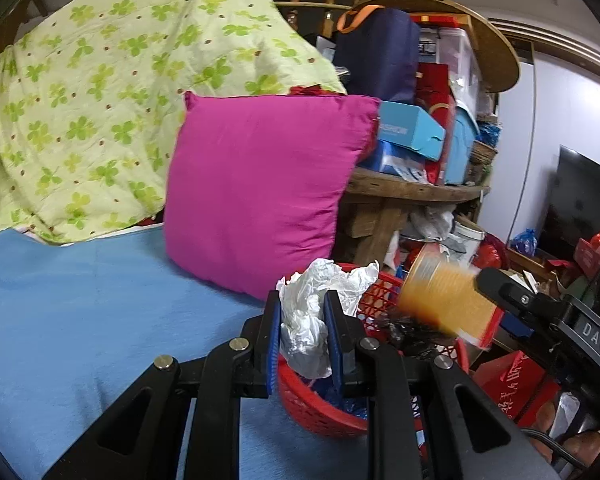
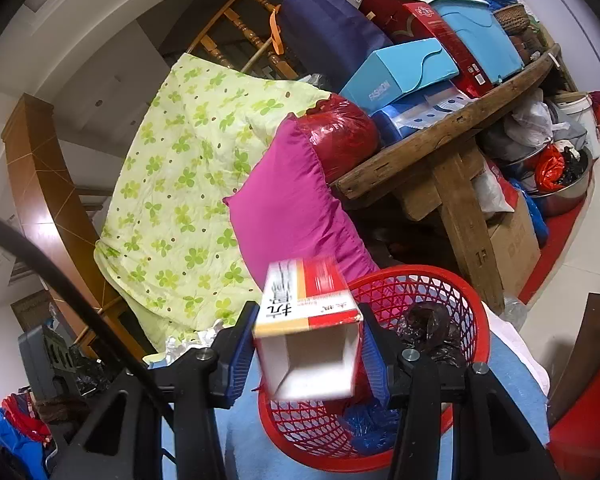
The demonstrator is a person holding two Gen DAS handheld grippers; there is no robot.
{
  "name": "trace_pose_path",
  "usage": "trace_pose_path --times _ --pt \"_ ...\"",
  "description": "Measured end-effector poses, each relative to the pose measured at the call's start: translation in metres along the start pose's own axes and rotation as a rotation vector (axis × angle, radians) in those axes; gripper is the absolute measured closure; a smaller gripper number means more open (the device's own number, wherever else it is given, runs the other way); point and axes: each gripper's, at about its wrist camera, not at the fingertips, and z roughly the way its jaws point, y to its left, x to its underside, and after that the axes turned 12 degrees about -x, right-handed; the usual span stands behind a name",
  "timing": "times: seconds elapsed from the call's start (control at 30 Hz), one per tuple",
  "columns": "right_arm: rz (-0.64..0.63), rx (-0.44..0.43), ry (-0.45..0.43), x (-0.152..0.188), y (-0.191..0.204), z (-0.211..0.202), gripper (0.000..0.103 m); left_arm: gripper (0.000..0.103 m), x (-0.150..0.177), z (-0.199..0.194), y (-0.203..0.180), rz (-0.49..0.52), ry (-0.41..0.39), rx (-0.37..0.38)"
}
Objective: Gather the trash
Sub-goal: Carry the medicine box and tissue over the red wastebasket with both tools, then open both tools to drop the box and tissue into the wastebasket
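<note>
Blue sheet (image 1: 80,300) underfoot of everything, spread flat. Green clover quilt (image 1: 112,92) heaped at the back, pink pillow (image 1: 268,188) leaning upright against it and against a cluttered wooden table (image 2: 440,152). On the table: navy bag (image 1: 380,56), blue boxes (image 2: 404,68), red boxes, clear tub; beneath it, bags and a steel bowl (image 2: 568,196).

Red mesh basket (image 2: 416,284) standing on the sheet just in front of the pillow. Inside: dark crumpled wrapper (image 2: 432,328) against the far wall, blue plastic (image 2: 368,424) at the bottom.

Right gripper (image 2: 308,344) pinching a red, white and yellow carton (image 2: 312,300), open end toward the camera, hanging over the near rim of the basket; blurred in both views, seen from the left wrist as an orange smear (image 1: 448,296) above the basket's far side.

Left gripper (image 1: 302,340) pressed onto a crumpled white paper wad (image 1: 320,292), held over the basket's near edge, paper bulging above and below the blue pads (image 1: 274,344)
</note>
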Motion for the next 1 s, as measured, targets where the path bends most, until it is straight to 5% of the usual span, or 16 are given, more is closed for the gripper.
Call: trace_pose_path --times 0.47,0.7,0.8,0.87,1.0 --pt "-0.007 0.112 0.068 0.000 -0.026 0.013 0.052 0.081 0.013 0.039 -0.026 0.012 0.066 0.029" --pt "-0.002 0.134 0.021 -0.009 -0.034 -0.002 0.052 0.077 0.017 0.047 -0.043 0.037 0.079 0.065" --pt "0.009 0.143 0.007 -0.013 -0.039 -0.008 0.052 0.062 0.018 0.048 -0.050 0.048 0.076 0.065" --pt "0.013 0.150 0.002 -0.015 -0.043 -0.011 0.052 0.039 0.018 0.046 -0.054 0.059 0.061 0.044" --pt "0.028 0.148 -0.008 -0.018 -0.046 -0.014 0.052 0.033 0.015 0.042 -0.058 0.093 0.038 -0.002"
